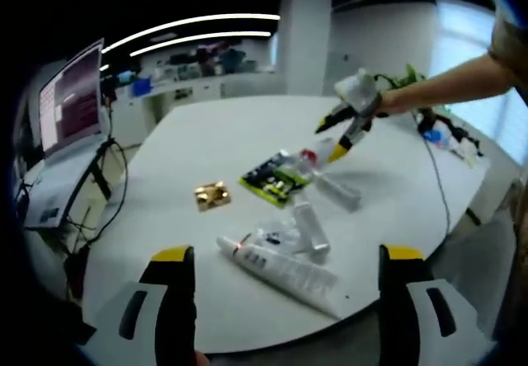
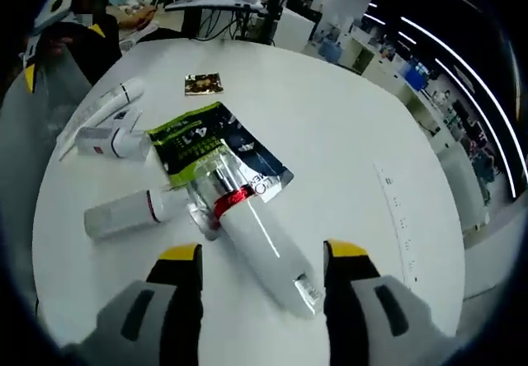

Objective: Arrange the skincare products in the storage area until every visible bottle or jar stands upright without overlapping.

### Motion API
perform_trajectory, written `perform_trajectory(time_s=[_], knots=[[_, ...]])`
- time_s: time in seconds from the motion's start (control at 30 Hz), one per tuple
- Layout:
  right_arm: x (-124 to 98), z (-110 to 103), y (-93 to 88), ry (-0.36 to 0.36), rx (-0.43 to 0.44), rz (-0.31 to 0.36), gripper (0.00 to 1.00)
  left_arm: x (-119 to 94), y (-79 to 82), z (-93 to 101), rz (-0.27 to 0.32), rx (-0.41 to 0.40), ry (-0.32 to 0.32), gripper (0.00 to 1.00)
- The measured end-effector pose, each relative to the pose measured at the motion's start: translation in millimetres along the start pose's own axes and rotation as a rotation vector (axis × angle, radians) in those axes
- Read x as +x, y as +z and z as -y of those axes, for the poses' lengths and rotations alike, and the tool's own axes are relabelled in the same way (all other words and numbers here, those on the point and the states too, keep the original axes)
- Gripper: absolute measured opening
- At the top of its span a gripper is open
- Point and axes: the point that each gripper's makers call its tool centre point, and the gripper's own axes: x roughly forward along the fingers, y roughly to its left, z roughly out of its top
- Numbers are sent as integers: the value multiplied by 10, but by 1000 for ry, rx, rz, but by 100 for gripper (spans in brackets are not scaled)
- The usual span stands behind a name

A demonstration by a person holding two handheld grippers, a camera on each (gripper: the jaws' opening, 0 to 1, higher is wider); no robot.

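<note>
My right gripper (image 2: pixel 262 255) hung with jaws spread, a white tube (image 2: pixel 260 251) lying flat on the table (image 2: pixel 346 127) between its tips. Just beyond lay a green sachet (image 2: pixel 202 143); a bottle (image 2: pixel 124 209) lay to its left. My left gripper (image 1: pixel 285 263) was also spread, a long tube (image 1: pixel 285 271) lying ahead between its jaws, untouched.

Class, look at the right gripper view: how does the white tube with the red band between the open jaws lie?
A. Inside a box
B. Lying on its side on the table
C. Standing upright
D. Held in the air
B: the white tube with the red band lies flat on the white table, between the right gripper jaws, which stand open and apart from it.
</note>
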Motion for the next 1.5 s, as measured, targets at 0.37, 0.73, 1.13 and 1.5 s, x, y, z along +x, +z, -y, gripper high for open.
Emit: perform_trajectory(time_s=[0.37, 0.73, 1.13, 1.5], knots=[[235, -101, 39, 95, -25, -15, 42, 19, -20, -39, -9, -11, 15, 89], [236, -155, -115, 133, -92, -118, 34, 114, -31, -31, -15, -11, 10, 88], [221, -143, -179, 87, -62, -167, 32, 111, 10, -14, 5, 6, 3, 88], [30, -365, -286, 2, -38, -120, 27, 76, 73, 30, 41, 39, -11, 87]])
